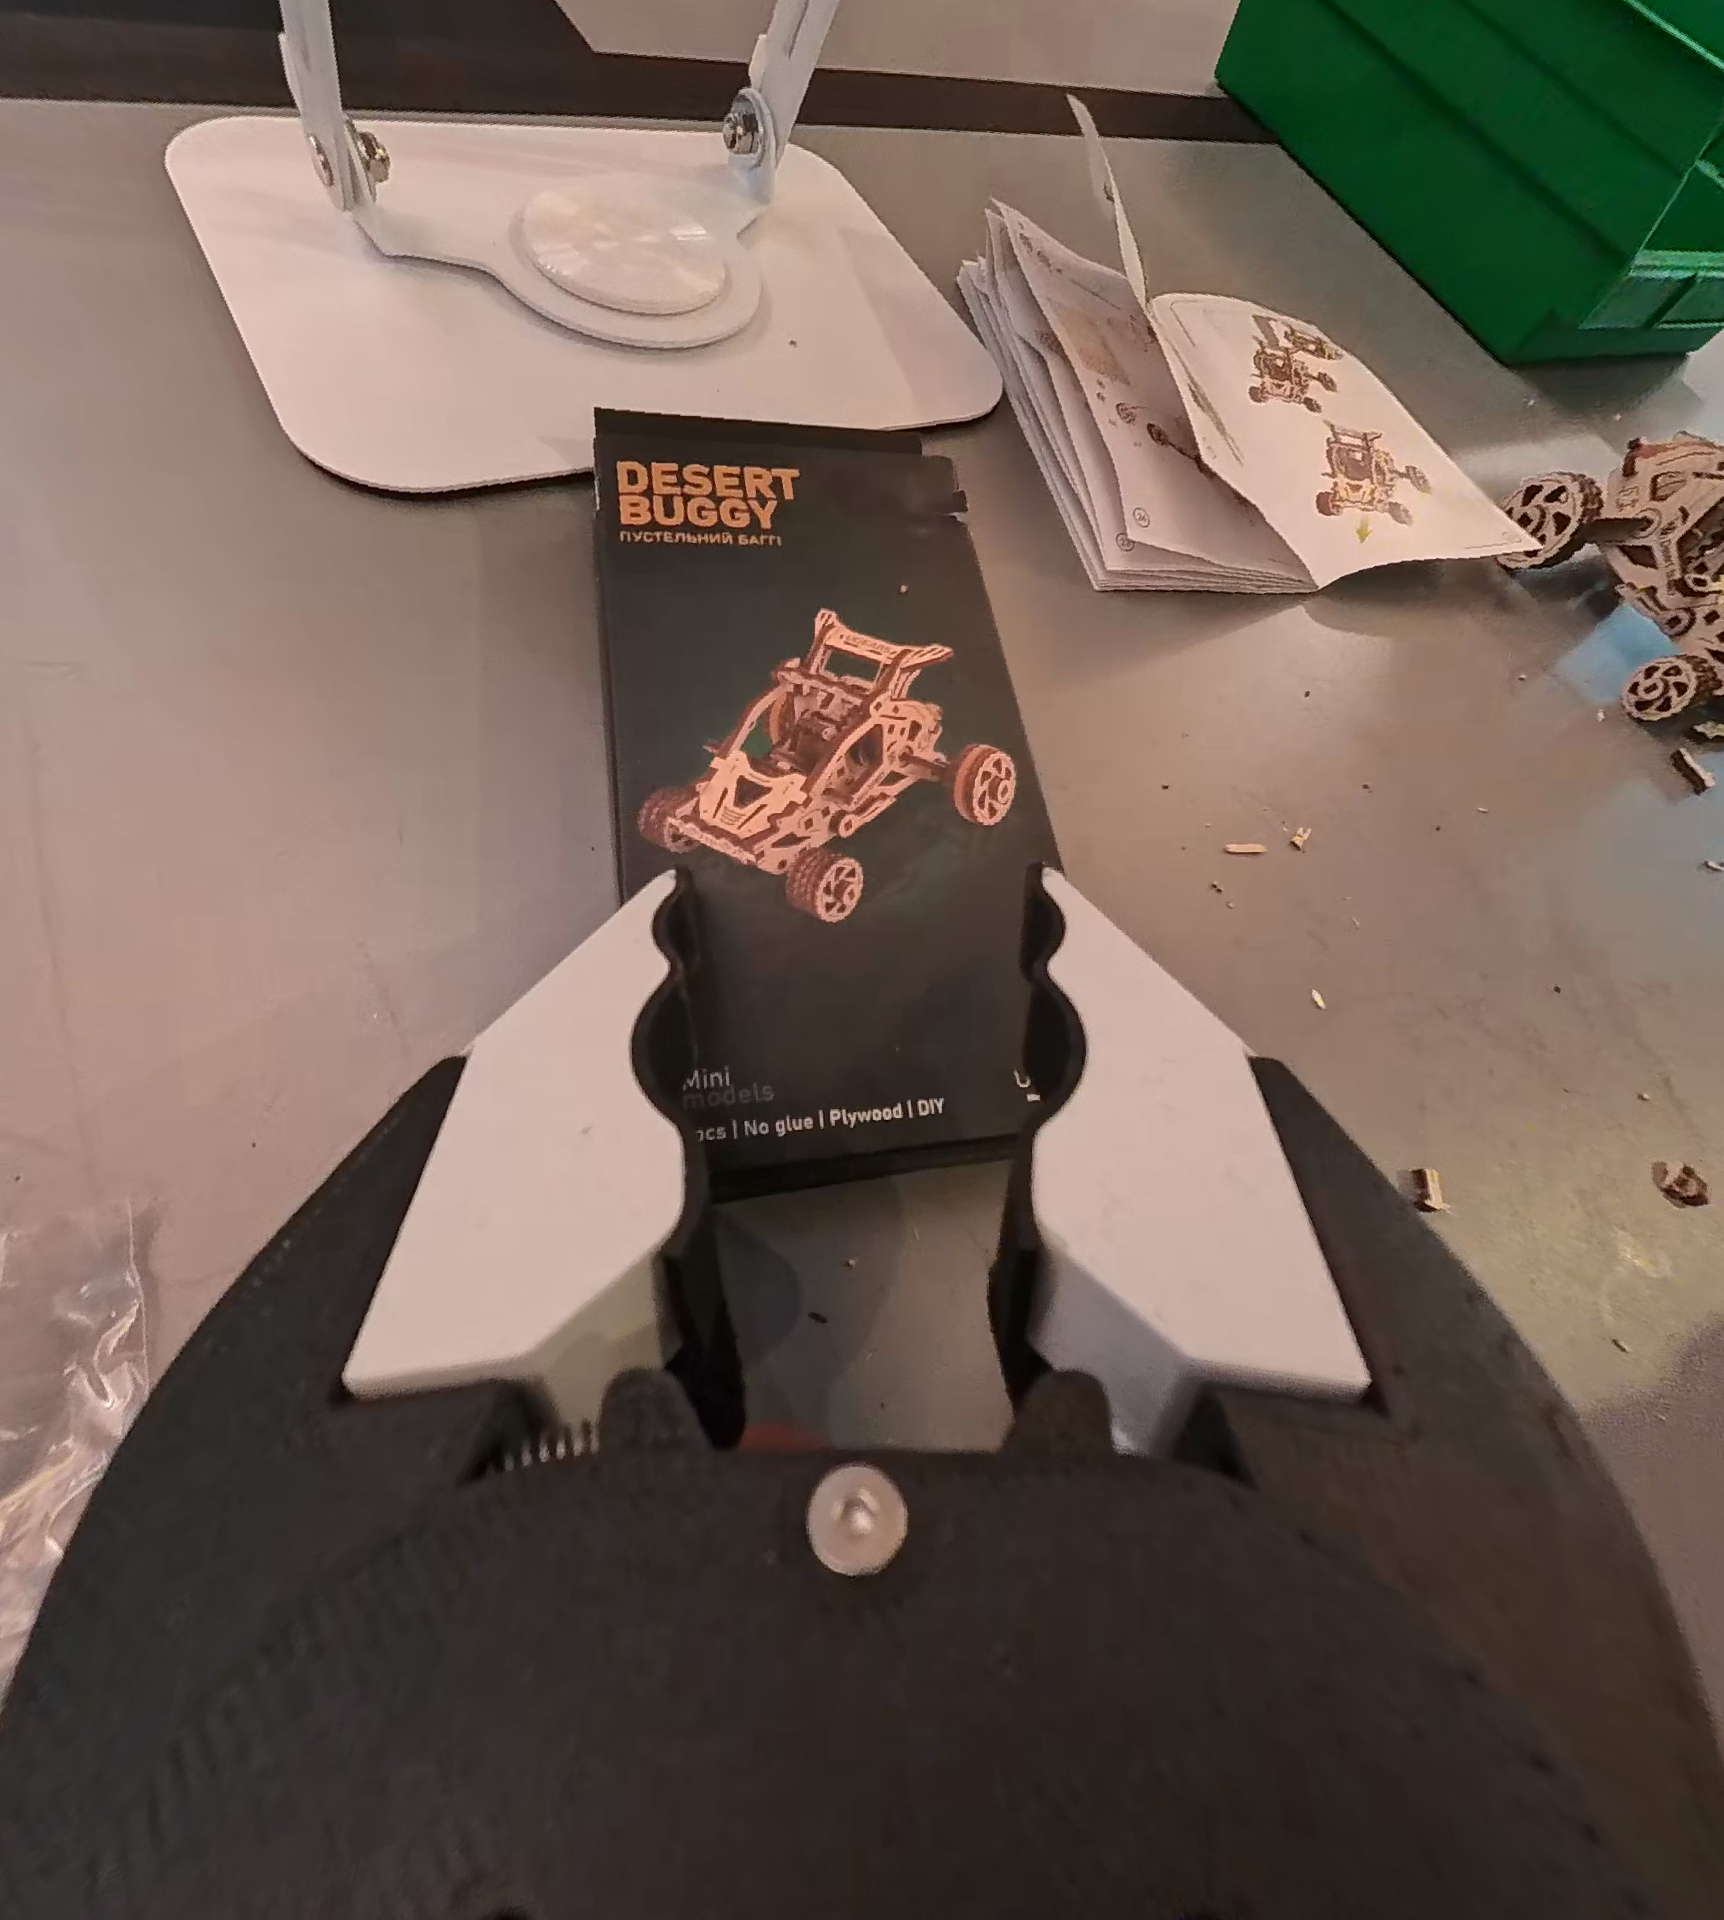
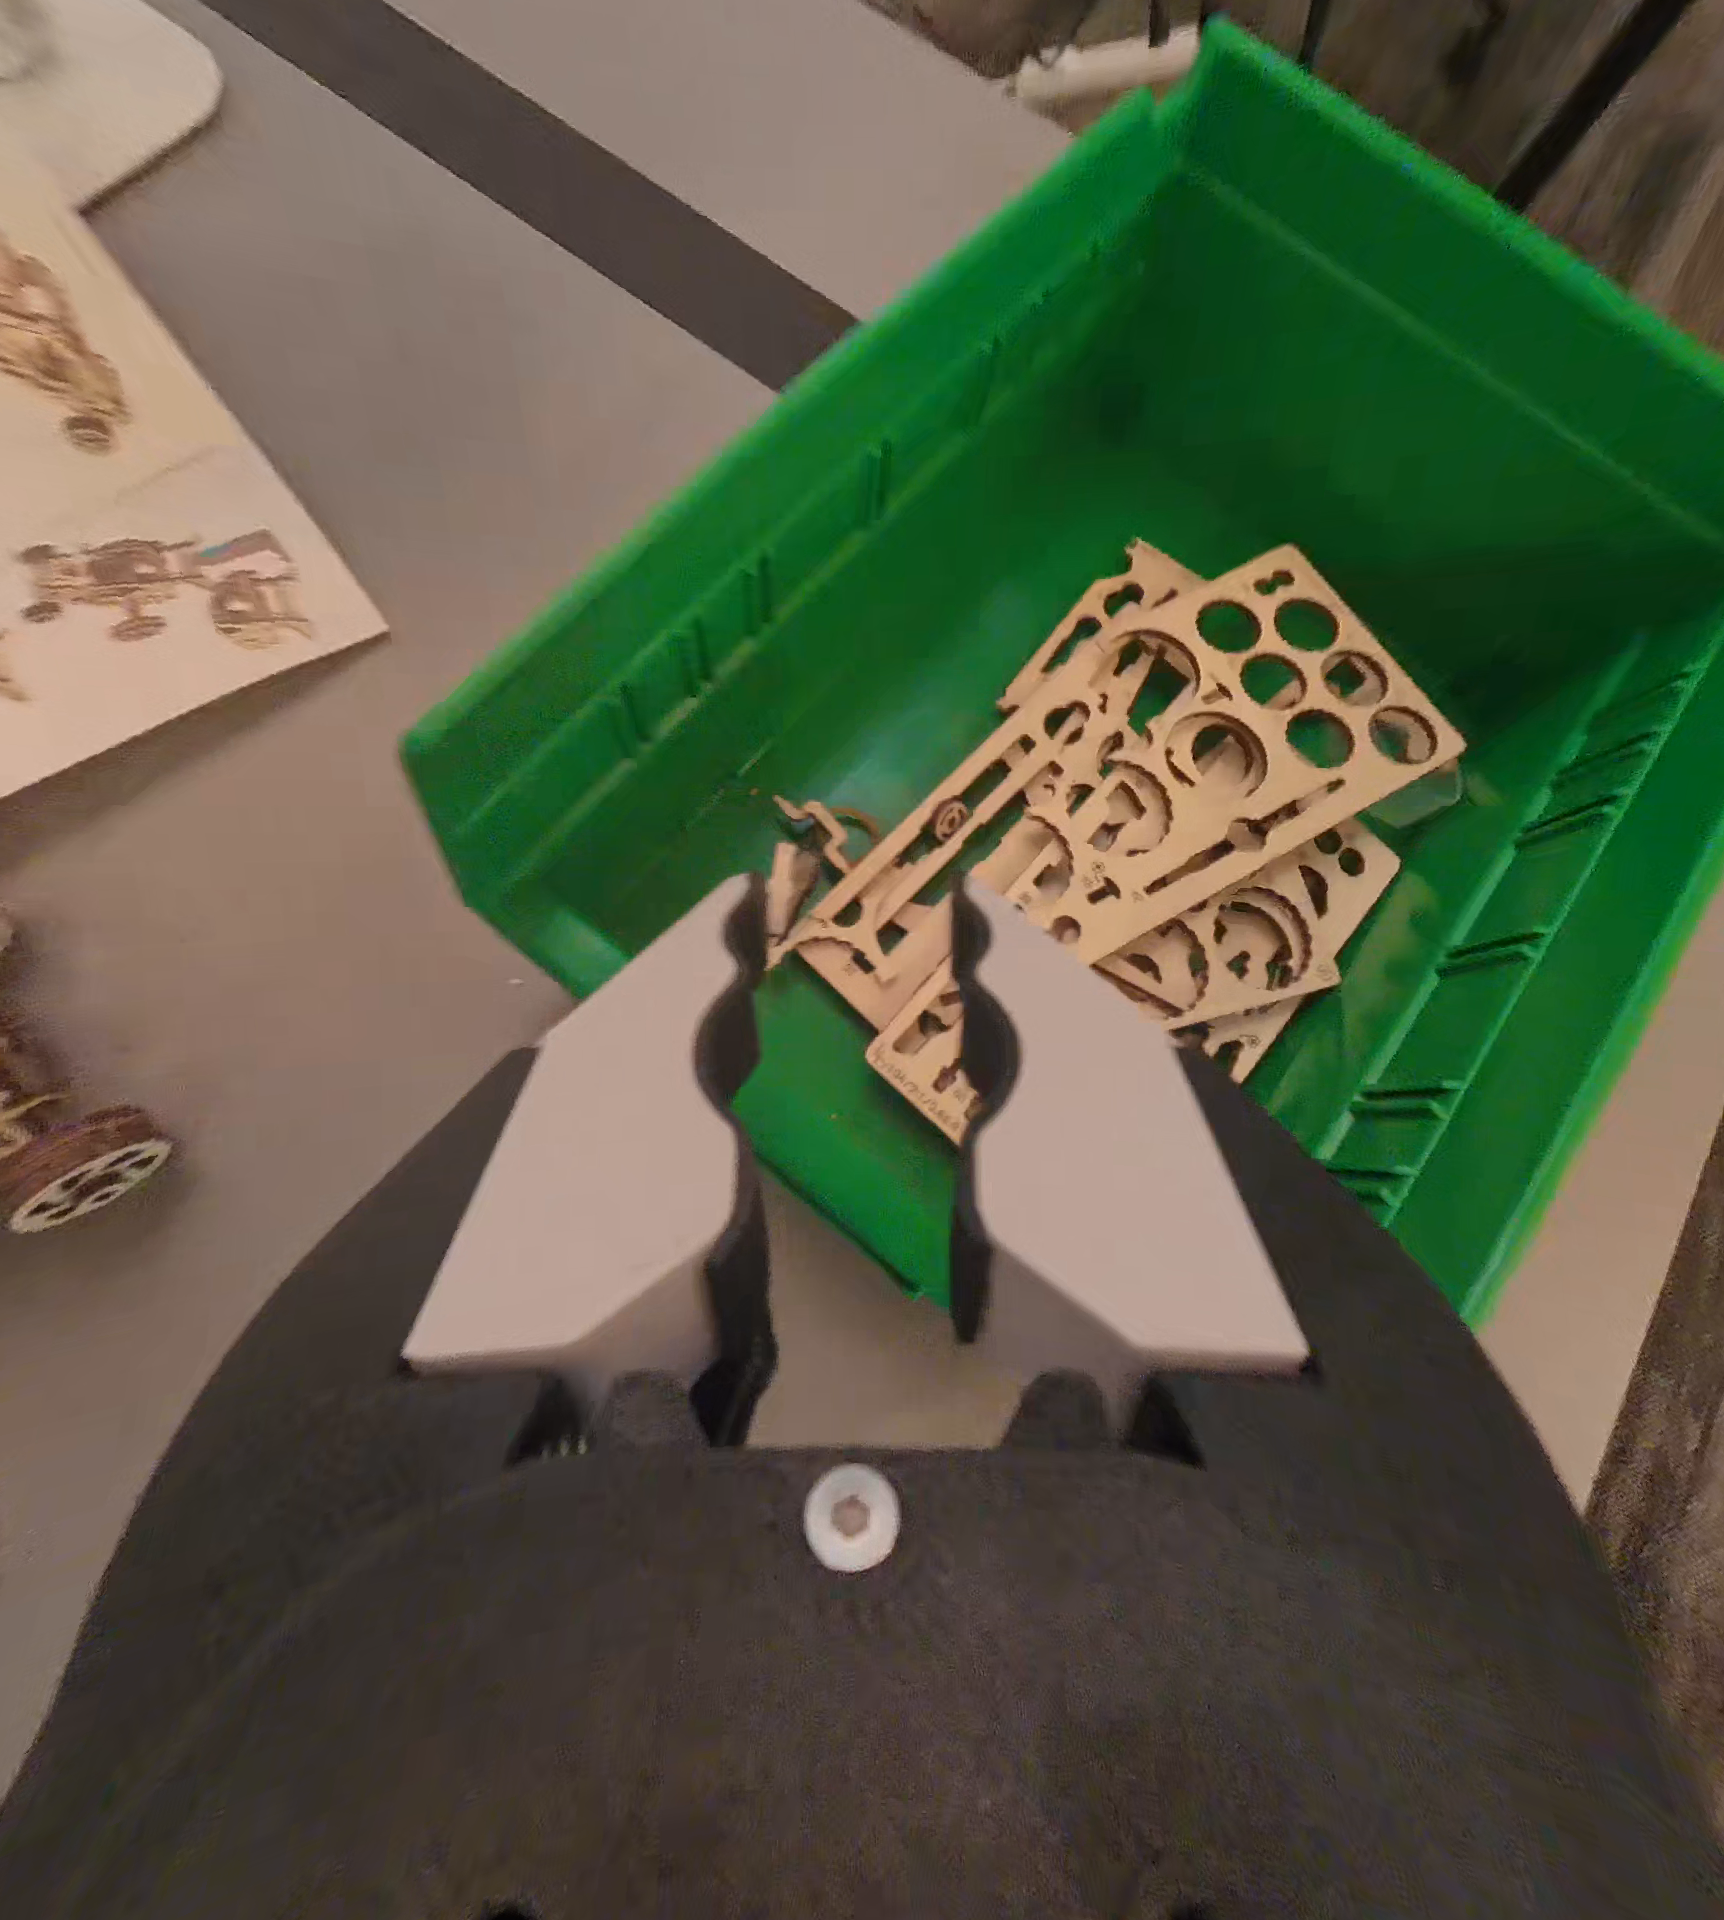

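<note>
Now left gripper [image 1: 853, 883] straddles black box [image 1: 816, 748], right gripper [image 2: 858, 894] over green bin [image 2: 1357, 436], jaws parted, empty.

Left hand-held gripper [image 1: 853, 883]: jaws spread wide, nothing btwn them, pointed fwd and tilted down; grey fingers [image 1: 536, 1122] w/ black wavy inner pads, black body filling the lower frame. Right hand-held gripper [image 2: 858, 894]: jaws parted but narrower than the left's, nothing clamped btwn them, angled down; same grey fingers [image 2: 609, 1174], black pads. View slightly blurred. No hands or arms of the person visible in either view.
</note>
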`<state>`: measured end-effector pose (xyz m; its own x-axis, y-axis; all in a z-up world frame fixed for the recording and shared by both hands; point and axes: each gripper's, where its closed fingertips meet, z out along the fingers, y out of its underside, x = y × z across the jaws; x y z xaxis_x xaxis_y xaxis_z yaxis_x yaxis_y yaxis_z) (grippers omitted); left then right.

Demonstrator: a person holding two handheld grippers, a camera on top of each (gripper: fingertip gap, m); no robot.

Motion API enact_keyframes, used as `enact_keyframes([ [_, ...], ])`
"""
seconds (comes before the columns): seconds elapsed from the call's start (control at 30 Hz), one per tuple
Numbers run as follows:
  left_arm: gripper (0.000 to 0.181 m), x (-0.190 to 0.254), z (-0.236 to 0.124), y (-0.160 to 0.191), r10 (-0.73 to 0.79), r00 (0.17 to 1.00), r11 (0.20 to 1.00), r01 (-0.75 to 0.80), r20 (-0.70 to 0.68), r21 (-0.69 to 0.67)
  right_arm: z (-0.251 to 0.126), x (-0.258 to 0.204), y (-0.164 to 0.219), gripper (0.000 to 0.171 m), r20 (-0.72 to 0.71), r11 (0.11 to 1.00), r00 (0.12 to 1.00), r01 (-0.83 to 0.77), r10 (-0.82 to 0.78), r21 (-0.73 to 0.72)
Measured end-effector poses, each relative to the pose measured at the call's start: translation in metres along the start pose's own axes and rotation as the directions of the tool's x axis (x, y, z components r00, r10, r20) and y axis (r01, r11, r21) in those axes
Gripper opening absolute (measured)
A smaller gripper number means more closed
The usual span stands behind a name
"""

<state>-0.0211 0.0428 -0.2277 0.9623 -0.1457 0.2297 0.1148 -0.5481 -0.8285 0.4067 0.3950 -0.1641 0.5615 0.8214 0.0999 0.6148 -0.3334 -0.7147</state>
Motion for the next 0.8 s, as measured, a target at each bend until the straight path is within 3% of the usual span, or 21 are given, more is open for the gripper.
enact_keyframes([
  [0.07, 0.061, 0.0, 0.0, 0.0, 0.006, 1.0, 1.0, -0.006, 0.005, -0.002, 0.003, 0.001, 0.001, 0.04, 0.014, 0.999, 0.999, -0.034, 0.034, 0.006],
  [0.2, 0.061, 0.0, 0.001, 0.001, 0.012, 1.0, 1.0, -0.012, 0.011, -0.005, -0.021, -0.025, -0.003, 0.017, -0.001, 0.994, 0.998, 0.055, -0.055, 0.095],
  [0.23, 0.061, 0.0, 0.001, 0.0, 0.01, 1.0, 1.0, -0.01, 0.01, -0.004, -0.027, -0.036, -0.002, 0.0, 0.008, 0.991, 0.996, 0.083, -0.084, 0.103],
  [0.3, 0.061, 0.0, 0.0, 0.0, 0.004, 1.0, 1.0, -0.004, 0.004, -0.002, -0.04, -0.055, 0.002, 0.0, 0.008, 0.986, 0.992, 0.127, -0.129, 0.108],
  [0.37, 0.061, 0.0, 0.0, 0.0, 0.002, 1.0, 1.0, -0.002, 0.003, -0.001, -0.061, -0.106, -0.001, 0.0, 0.13, 0.972, 0.973, 0.168, -0.19, 0.164],
  [0.47, 0.061, 0.0, 0.001, 0.0, 0.009, 1.0, 1.0, -0.009, 0.011, -0.004, -0.084, -0.218, 0.014, 0.007, 0.342, 0.926, 0.864, 0.315, -0.371, 0.207],
  [0.6, 0.061, 0.0, 0.001, 0.0, 0.013, 1.0, 1.0, -0.013, 0.012, -0.004, -0.07, -0.312, 0.055, 0.015, 0.466, 0.912, 0.787, 0.383, -0.405, 0.144],
  [0.8, 0.063, 0.001, 0.0, 0.001, 0.022, 1.0, 1.0, -0.022, 0.009, -0.004, -0.024, -0.331, 0.098, 0.018, 0.371, 0.923, 0.855, 0.386, -0.362, 0.011],
])
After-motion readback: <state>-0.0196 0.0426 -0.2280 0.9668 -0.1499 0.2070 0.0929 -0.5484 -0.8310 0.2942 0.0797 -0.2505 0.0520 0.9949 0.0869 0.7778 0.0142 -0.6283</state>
